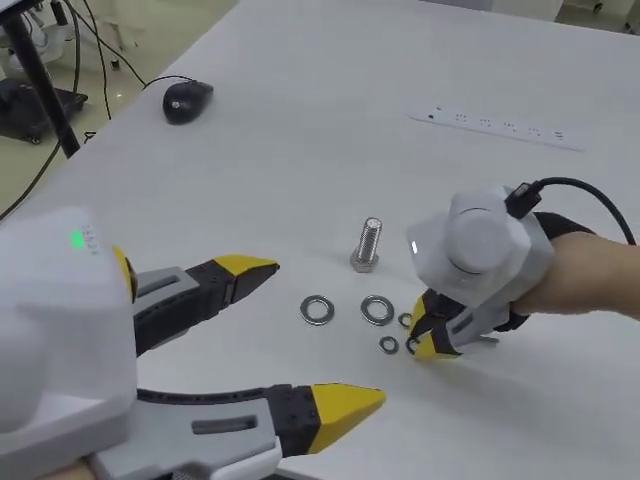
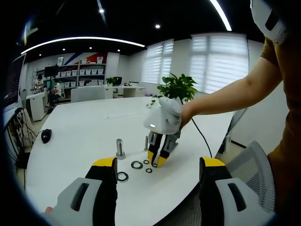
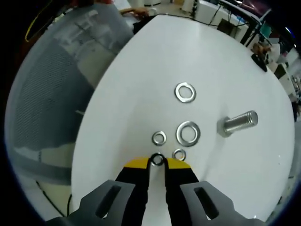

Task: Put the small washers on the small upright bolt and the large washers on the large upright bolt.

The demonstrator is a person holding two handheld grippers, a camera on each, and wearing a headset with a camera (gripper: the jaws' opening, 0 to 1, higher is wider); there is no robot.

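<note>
**Right hand-held gripper pinches a small washer on a white counter**

The head view looks down on a white counter (image 1: pixel 330 140). Near the centre of the frame the large bolt (image 1: pixel 368 245) stands on its head with its thread pointing up, so washers can drop onto it from above. Just below it, two large washers (image 1: pixel 317 309) lie flat side by side. At centre right, a person's hand holds the right hand-held gripper (image 1: pixel 428 346). It points steeply down, with its yellow tips at the surface among the small washers.

The right gripper view shows why. At bottom centre the jaws are drawn nearly together, with one small washer (image 3: pixel 157 160) caught between the tips and lying flat on the counter. Two other small washers (image 3: pixel 159 138) lie loose just above the tips. The steep angle looks chosen to nip the thin ring by its edges.

The left hand-held gripper (image 1: pixel 322 335) is at the lower left of the head view. Its jaws are wide apart and hold nothing, and it hovers clear of the work, seemingly waiting.

In the left gripper view, a thin upright pin stands just left of the right hand-held gripper. It is probably the small bolt (image 2: pixel 145 142), though it is too small to be sure. No washer sits on the large bolt, so the sorting looks barely begun.
</note>
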